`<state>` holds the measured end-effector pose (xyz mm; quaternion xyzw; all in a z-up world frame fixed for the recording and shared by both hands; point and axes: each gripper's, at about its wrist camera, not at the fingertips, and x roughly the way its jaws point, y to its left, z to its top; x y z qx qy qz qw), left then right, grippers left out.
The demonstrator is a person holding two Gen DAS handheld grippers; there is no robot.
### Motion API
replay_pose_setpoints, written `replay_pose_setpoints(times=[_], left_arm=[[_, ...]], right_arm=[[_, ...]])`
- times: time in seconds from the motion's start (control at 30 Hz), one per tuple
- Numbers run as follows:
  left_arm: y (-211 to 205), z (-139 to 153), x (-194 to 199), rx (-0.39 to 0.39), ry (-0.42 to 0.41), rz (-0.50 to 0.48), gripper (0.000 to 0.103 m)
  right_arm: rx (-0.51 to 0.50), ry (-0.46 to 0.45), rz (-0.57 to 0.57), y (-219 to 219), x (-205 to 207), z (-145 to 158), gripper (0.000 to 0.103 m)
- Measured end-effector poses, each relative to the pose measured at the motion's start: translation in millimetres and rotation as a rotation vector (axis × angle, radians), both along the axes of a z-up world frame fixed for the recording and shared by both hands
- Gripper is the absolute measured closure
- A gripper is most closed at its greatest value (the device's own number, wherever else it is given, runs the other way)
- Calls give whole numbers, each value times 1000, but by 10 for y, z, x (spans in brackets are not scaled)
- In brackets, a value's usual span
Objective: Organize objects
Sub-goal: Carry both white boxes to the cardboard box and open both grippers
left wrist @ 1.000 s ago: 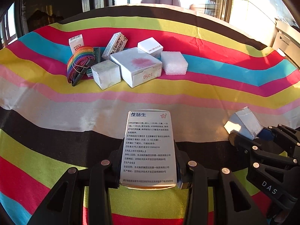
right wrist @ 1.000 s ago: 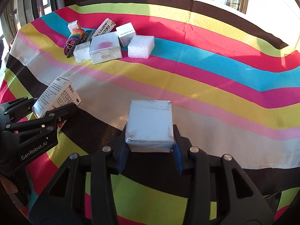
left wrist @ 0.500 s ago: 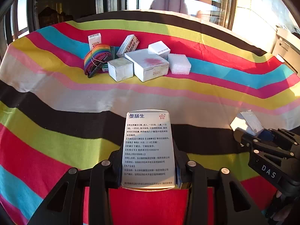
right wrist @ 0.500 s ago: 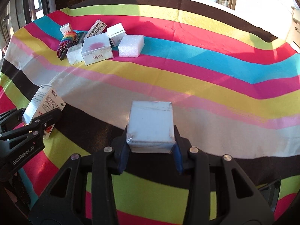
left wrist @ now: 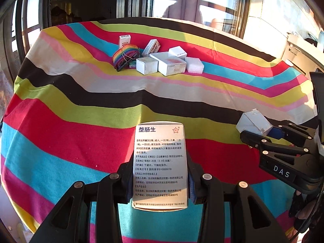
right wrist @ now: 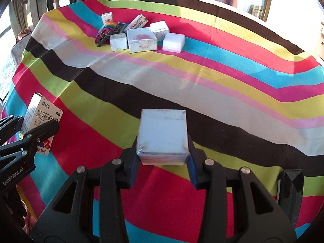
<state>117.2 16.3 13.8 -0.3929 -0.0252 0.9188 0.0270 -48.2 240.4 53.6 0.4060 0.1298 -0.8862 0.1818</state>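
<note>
My left gripper [left wrist: 160, 184] is shut on a white medicine box [left wrist: 160, 166] printed with Chinese text, held above the striped cloth; the same medicine box [right wrist: 40, 121] shows at the left edge of the right wrist view. My right gripper [right wrist: 162, 162] is shut on a plain grey-white box [right wrist: 163, 135], which appears again as the grey-white box [left wrist: 254, 122] at the right of the left wrist view. Far off on the cloth sits a cluster: a rainbow strap [left wrist: 125, 57], a white box marked 1059 [left wrist: 172, 64], a small white box [left wrist: 146, 65] and a foam block [left wrist: 194, 64].
A striped cloth [left wrist: 81, 105] covers the whole table. More small cartons [right wrist: 139, 21] stand behind the cluster. A dark object [right wrist: 290, 190] lies at the near right. Windows and a person's reflection are beyond the far edge.
Both grippers have pulled back toward the near side of the table with their boxes; the cluster looks smaller and farther away. Neither grip has changed.
</note>
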Motion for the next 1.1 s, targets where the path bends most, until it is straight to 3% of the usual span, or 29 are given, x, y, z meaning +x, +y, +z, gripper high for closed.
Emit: replay_pose_setpoints(times=[1.1], left_arm=[[-1180, -102, 1192, 83, 41, 186, 62]], right_arm=[[56, 42, 363, -1080, 1108, 43, 59]])
